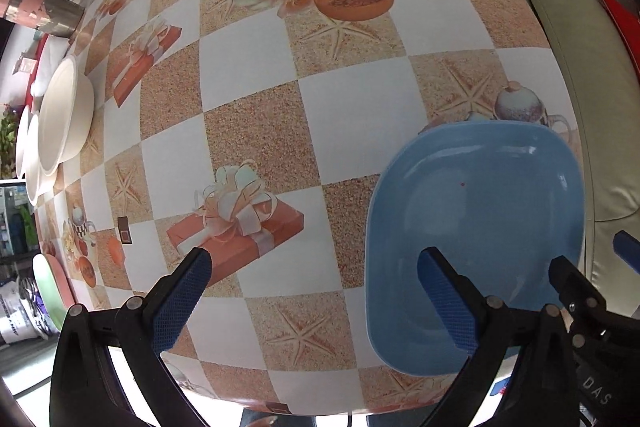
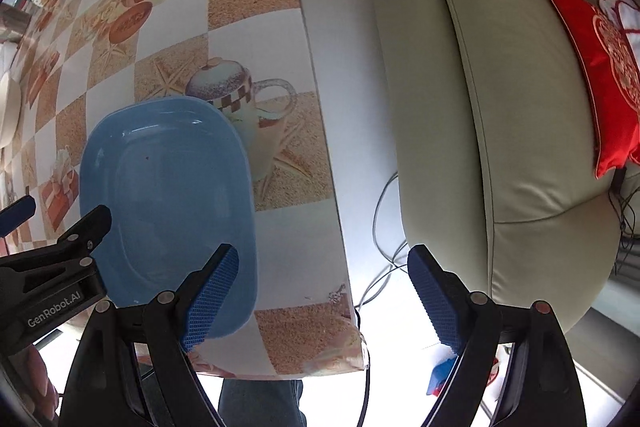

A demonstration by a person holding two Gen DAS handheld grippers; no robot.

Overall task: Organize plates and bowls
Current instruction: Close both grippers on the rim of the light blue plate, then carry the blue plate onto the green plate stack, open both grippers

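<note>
Both wide open — left hand-held gripper [image 1: 316, 291] and right hand-held gripper [image 2: 324, 291] over the blue plate [image 1: 476, 227] (near-right bench [image 1: 248, 131] corner).

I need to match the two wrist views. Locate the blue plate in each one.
Left wrist: blue plate at lower right, near the table's edge.
Right wrist: blue plate at lower left.
Shared landmark: the printed lidded teapot just beyond the plate's far rim.
</note>
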